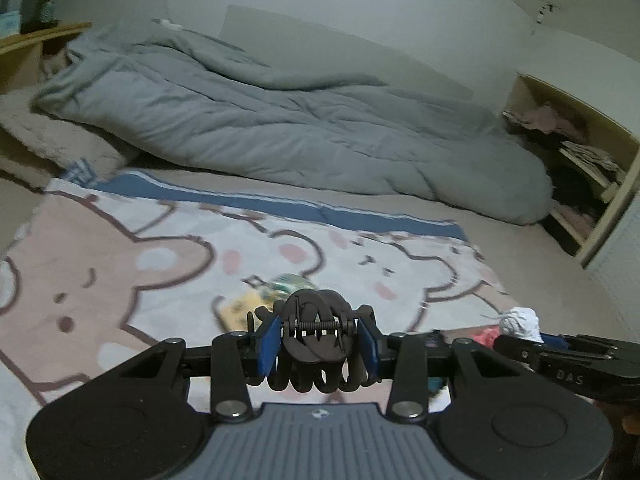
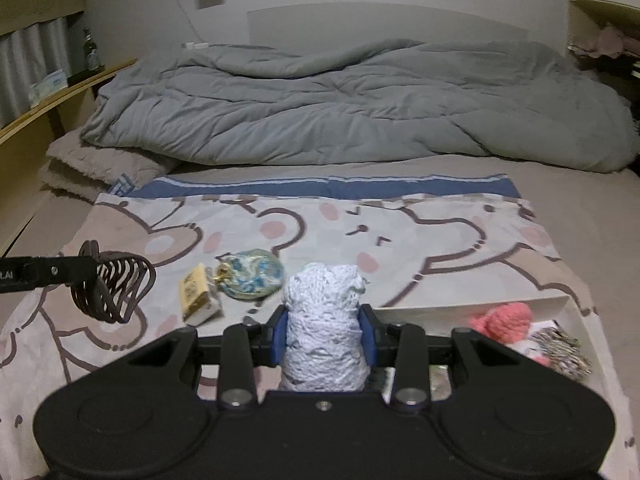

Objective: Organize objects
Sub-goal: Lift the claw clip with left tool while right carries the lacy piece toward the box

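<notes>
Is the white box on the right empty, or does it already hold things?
Not empty. The right wrist view shows the white box holding a pink knitted item and a striped item; anything deeper is hidden.

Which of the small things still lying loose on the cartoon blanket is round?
The blue-green marbled pouch with the gold clasp. The yellow packet beside it is a rectangular block.
</notes>
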